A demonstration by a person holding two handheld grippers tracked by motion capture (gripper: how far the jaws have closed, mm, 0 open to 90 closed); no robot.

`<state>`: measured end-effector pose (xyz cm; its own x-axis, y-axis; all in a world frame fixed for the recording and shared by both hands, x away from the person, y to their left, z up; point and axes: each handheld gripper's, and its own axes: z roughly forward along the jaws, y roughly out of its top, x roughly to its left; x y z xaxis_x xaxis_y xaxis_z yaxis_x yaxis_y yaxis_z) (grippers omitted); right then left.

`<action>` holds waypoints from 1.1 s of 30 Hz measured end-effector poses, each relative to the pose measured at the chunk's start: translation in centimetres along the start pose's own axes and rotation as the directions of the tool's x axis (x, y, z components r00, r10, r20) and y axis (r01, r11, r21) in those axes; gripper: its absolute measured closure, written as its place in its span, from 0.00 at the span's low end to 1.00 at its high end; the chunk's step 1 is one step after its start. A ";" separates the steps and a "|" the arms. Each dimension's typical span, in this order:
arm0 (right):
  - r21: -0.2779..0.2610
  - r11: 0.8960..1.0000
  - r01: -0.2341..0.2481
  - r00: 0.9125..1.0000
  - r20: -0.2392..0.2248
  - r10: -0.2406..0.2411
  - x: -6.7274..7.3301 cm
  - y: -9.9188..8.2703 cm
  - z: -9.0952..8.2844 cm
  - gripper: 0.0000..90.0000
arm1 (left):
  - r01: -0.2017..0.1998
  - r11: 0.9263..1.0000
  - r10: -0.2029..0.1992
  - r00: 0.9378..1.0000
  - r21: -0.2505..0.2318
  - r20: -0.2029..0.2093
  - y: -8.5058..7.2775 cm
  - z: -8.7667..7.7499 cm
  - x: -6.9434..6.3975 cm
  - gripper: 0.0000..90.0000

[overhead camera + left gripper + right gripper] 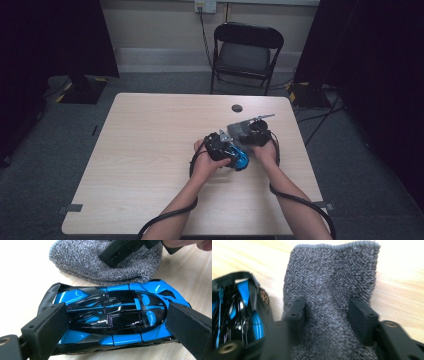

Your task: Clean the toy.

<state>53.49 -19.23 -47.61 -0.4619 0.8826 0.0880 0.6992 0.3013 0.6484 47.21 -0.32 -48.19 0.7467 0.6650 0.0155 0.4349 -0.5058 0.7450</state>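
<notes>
A glossy blue and black toy car point(112, 315) lies on the light wooden table point(150, 150). My left gripper point(117, 327) is shut on it, one pad at each end of the body. In the high view the car point(241, 159) shows under the left gripper point(227, 150). A grey knitted cloth point(332, 277) lies just beyond the car, touching its far side. My right gripper point(327, 315) points down onto the cloth with a raised fold gathered between its pads. That gripper's black jaw also shows on the cloth point(100, 262) in the left gripper view. The car point(237, 307) sits at the left of the right gripper view.
A round dark cable hole point(237, 108) is set in the table near the far edge. A black folding chair point(247, 52) stands behind the table. Cables trail from both grippers over the near edge. Dark curtains flank the table.
</notes>
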 end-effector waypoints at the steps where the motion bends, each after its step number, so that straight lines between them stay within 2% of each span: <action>1: 0.001 1.000 0.013 1.000 0.000 -0.013 0.0 -0.1 0.0 0.58 | -0.001 1.000 0.001 1.000 0.000 0.000 0.0 0.0 0.0 0.04; 7: 0.028 0.999 0.043 0.998 -0.036 -0.042 -0.3 -0.1 -0.2 0.80 | 0.000 1.000 0.000 1.000 0.004 0.000 0.0 0.0 0.0 0.04; 12: 0.037 0.995 0.090 0.995 -0.052 -0.088 -0.5 0.1 -0.8 0.85 | -0.002 1.000 0.002 1.000 -0.002 0.001 0.0 0.0 0.1 0.04; 14: 0.028 0.993 0.113 0.991 -0.073 -0.111 -0.6 0.1 -1.1 0.86 | 0.002 1.000 -0.002 1.000 -0.003 0.003 0.0 0.0 0.1 0.04; 16: 0.025 0.990 0.138 0.986 -0.098 -0.135 -0.5 0.1 -1.3 0.86 | -0.001 1.000 0.001 1.000 0.006 0.002 0.0 0.0 0.1 0.04; 19: 0.012 0.986 0.164 0.980 -0.112 -0.162 -0.1 0.1 -1.3 0.84 | -0.002 1.000 0.002 1.000 0.003 0.002 0.0 0.0 0.1 0.04; 20: 0.001 0.982 0.187 0.975 -0.120 -0.186 0.1 0.1 -1.2 0.83 | -0.005 1.000 0.005 1.000 0.004 0.002 0.0 0.0 0.1 0.04; 21: 0.000 0.982 0.190 0.975 -0.119 -0.189 0.3 0.1 -1.1 0.82 | -0.003 1.000 0.003 1.000 0.002 0.001 0.0 0.0 0.1 0.04; 23: -0.006 0.981 0.193 0.970 -0.147 -0.192 0.6 0.1 -0.7 0.77 | -0.003 1.000 0.003 1.000 0.002 0.002 0.0 0.0 0.1 0.04; 24: -0.012 0.979 0.202 0.971 -0.131 -0.202 0.9 0.1 -0.6 0.69 | -0.002 1.000 0.002 1.000 0.002 0.002 0.0 0.0 0.0 0.04; 27: -0.007 0.979 0.201 0.974 -0.105 -0.201 1.2 0.0 -0.1 0.61 | -0.004 1.000 0.004 1.000 0.007 0.003 0.1 0.0 0.1 0.04; 33: -0.012 0.990 0.144 0.984 -0.102 -0.144 1.2 -0.3 0.6 0.62 | 0.000 1.000 0.000 1.000 -0.010 0.004 -0.1 0.0 0.1 0.04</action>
<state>53.08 -18.01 -48.13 -0.6111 0.7884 0.0705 0.6188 0.4203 0.6636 47.24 -0.19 -48.27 0.7490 0.6624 0.0130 0.4295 -0.5004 0.7517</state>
